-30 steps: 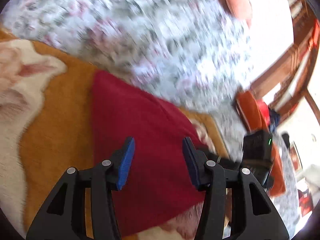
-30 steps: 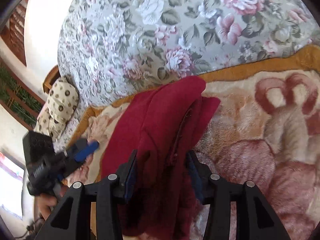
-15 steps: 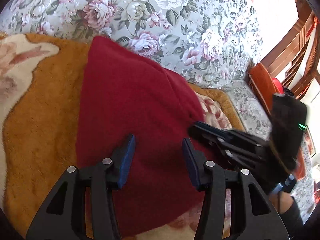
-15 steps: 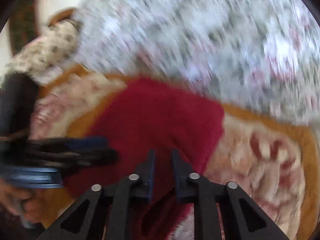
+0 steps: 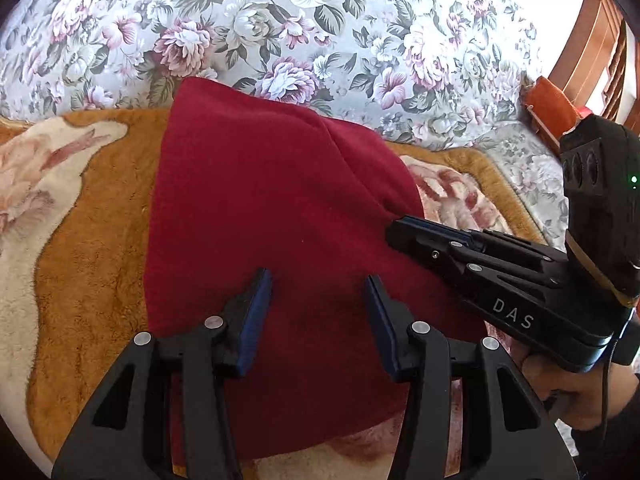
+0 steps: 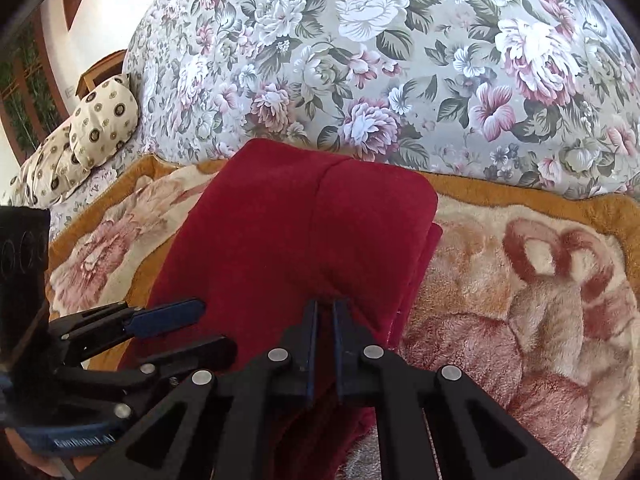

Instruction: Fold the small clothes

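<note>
A dark red fleece garment (image 5: 264, 200) lies folded on a plush orange and cream blanket (image 5: 80, 264). It also shows in the right wrist view (image 6: 296, 232). My left gripper (image 5: 318, 292) is open and empty, its blue pads hovering over the garment's near part. My right gripper (image 6: 325, 308) is shut on a fold of the red garment near its right edge. In the left wrist view the right gripper (image 5: 404, 228) comes in from the right with its tip on the garment. In the right wrist view the left gripper (image 6: 188, 328) shows open at lower left.
A grey floral cushion (image 6: 380, 60) rises behind the blanket (image 6: 540, 300). A cream patterned pillow (image 6: 100, 120) lies at the far left. An orange object (image 5: 552, 108) and wooden furniture (image 5: 588, 40) stand at the right.
My right gripper closed on the garment's fold and carried it across, so the garment now lies flatter. My left gripper stayed open and moved a little closer over the cloth.
</note>
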Available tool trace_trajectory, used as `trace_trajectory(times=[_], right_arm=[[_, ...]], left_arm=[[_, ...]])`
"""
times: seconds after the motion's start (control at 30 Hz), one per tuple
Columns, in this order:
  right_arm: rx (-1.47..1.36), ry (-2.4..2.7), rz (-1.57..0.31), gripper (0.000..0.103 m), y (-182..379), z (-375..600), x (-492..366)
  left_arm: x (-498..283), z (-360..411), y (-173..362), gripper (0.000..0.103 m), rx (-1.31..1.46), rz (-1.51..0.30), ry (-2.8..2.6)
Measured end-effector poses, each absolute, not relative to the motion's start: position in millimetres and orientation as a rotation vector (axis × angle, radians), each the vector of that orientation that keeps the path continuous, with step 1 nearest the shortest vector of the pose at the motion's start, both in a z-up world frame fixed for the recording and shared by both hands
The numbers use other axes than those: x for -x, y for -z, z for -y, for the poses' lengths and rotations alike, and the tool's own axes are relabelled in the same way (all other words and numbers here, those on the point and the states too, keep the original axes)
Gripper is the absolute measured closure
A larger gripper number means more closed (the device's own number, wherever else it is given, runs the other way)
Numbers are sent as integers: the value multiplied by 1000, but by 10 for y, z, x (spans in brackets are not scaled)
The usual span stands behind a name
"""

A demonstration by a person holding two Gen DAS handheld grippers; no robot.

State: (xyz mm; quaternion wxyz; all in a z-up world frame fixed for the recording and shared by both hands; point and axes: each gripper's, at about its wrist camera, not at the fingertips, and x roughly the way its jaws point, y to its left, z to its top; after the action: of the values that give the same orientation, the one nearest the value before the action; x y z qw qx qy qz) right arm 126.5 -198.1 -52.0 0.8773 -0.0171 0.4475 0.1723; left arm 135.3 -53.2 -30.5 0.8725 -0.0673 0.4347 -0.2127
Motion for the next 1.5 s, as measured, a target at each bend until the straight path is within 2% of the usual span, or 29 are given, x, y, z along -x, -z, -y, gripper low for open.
trace_trajectory(times=[0.47, 0.57, 0.67, 1.1, 1.27, 1.37, 1.43, 1.5], right_arm=[[155, -354, -882, 98, 531, 1856, -1207], [177, -358, -868, 95, 523, 1827, -1183], [196, -364, -854, 87, 498, 1784, -1142], [165, -385, -849, 86, 275, 1891, -960], [107, -470, -852, 86, 107, 1964, -815], [204, -544, -918, 86, 235, 1820, -707], [273, -449, -1056, 85, 526, 1816, -767], [224, -449, -1056, 85, 538, 1873, -773]], left_arm=[[-1347, 522, 309, 56, 131, -902, 445], [-1345, 524, 312, 56, 130, -903, 443], [-1351, 535, 306, 56, 120, -908, 437], [-1192, 467, 255, 55, 87, -875, 456], [-990, 205, 355, 55, 201, -889, 540], [-1037, 157, 383, 55, 272, -902, 546], [-1059, 202, 370, 50, 273, -913, 544], [-1072, 271, 327, 22, 294, -924, 594]])
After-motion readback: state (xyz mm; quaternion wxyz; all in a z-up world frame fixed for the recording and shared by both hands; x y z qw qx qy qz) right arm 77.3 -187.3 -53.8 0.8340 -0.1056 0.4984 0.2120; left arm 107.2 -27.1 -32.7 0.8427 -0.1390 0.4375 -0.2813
